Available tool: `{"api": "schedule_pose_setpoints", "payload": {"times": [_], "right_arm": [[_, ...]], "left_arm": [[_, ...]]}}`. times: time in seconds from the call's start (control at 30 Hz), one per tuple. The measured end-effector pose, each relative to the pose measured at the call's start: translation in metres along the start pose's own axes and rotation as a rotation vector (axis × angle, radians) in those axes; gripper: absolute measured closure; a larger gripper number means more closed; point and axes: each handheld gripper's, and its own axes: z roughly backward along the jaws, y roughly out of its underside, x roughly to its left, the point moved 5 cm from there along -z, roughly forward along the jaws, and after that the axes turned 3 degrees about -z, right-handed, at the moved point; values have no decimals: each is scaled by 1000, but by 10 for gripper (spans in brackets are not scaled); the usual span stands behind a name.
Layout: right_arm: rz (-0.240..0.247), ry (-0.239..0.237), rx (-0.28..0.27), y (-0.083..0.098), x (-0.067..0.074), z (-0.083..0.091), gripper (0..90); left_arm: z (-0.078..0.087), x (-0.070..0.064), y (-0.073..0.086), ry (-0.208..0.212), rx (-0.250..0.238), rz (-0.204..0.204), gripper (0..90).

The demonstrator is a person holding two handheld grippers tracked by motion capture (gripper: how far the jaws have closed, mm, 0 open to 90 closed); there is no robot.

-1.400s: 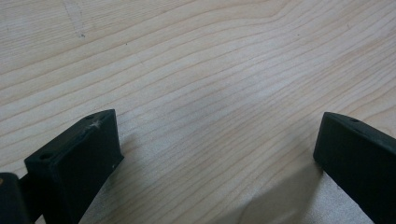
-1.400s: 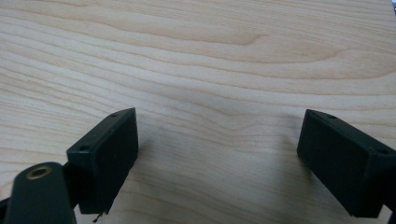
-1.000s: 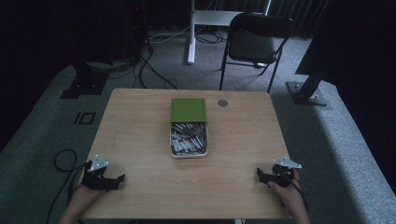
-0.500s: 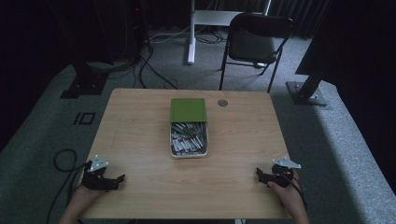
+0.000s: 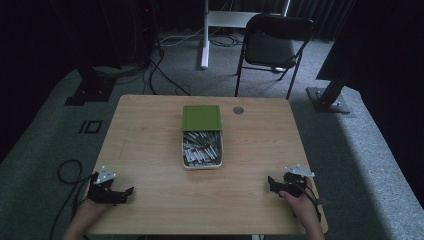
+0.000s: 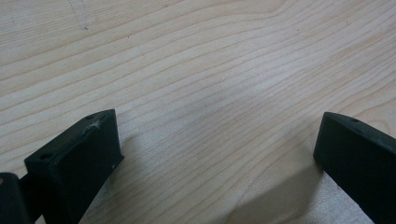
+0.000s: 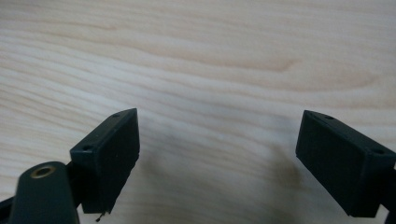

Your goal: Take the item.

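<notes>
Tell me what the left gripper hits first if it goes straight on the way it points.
Most likely the bare table. The left gripper has its jaws wide open and tilted down at the wood, with nothing between them. In the high view it points across the near edge, well short of the box of pens.

The table (image 5: pixel 150 150) is pale wood with a wavy brown grain. On it the tray (image 5: pixel 202 165) is cream-white with a green lid (image 5: pixel 201 118); its contents show white and dark mixed. Both the left gripper (image 5: pixel 131 190) and the right gripper (image 5: pixel 270 181) are black, each topped by a grey plate. The chair (image 5: pixel 272 42) is black, and the floor (image 5: pixel 370 165) grey.
</notes>
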Motion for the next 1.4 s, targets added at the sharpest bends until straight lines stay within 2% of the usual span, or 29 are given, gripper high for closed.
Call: {"api": "schedule_pose_setpoints", "payload": {"times": [0.43, 0.77, 1.03, 1.2, 1.4], "right_arm": [[25, -16, -56, -34, 19, 4, 141], [42, -41, -92, -51, 35, 9, 141], [60, -82, -110, -64, 52, 11, 142], [73, -90, -120, -70, 57, 12, 142], [99, -118, -138, -82, 73, 14, 142]], "left_arm": [[0, 0, 0, 0, 2, 0, 14], [0, 0, 0, 1, 3, -1, 14], [0, 0, 0, 1, 1, 0, 14], [0, 0, 0, 1, 2, 0, 14], [0, 0, 0, 1, 2, 0, 14]]}}
